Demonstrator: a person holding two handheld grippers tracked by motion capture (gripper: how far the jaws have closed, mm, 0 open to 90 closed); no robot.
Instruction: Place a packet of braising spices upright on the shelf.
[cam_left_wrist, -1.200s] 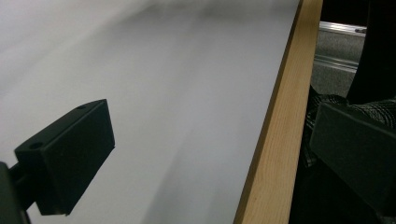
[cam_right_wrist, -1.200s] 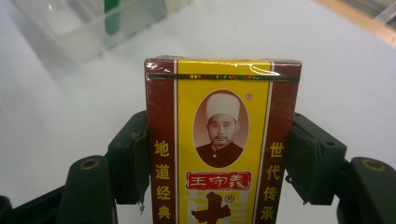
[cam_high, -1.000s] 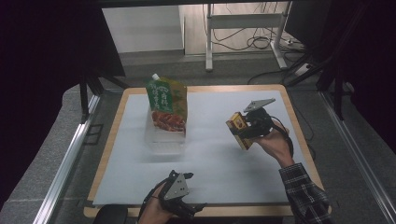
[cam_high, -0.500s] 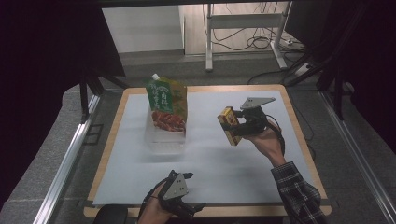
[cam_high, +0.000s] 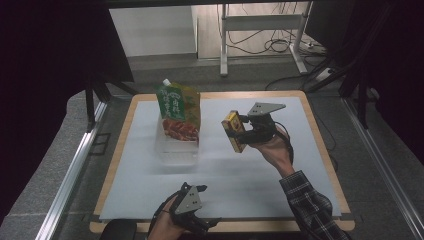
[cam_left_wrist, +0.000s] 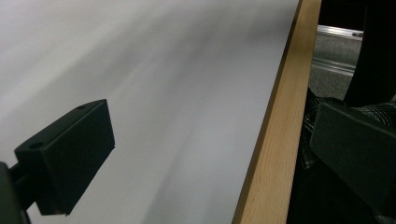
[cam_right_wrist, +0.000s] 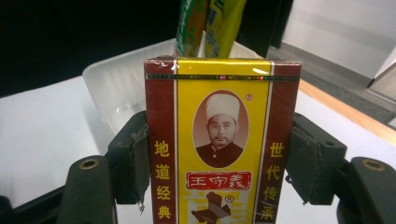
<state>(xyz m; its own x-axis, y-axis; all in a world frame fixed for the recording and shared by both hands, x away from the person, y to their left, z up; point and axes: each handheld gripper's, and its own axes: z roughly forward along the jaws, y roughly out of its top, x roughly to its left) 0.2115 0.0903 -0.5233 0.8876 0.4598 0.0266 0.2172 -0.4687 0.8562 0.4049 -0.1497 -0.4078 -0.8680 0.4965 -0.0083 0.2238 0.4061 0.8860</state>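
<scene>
Yellow-and-maroon box (cam_right_wrist: 222, 140) sat clamped by its two long sides between the pads of the right gripper (cam_high: 250, 131), held up above the white mat (cam_high: 225, 170) in the right half of the table (cam_high: 117, 165). Bare mat lay open below it and toward the near edge, and the table's right border was well apart from it. To the box's left stood a clear plastic tray (cam_high: 175, 150) with a green-and-red pouch (cam_high: 178, 112) upright inside, a strip of uncovered mat between box and tray. The left gripper (cam_high: 192, 207) rested at the near edge, its jaws spread apart with nothing between them. From the right gripper view, the box's printed face, a portrait with red and gold characters, was readable, and the tray's rim (cam_right_wrist: 121, 70) rose just behind it; the high view gave only its slim tilted side. The left gripper view showed the mat meeting the wooden edge strip (cam_left_wrist: 275, 135).
</scene>
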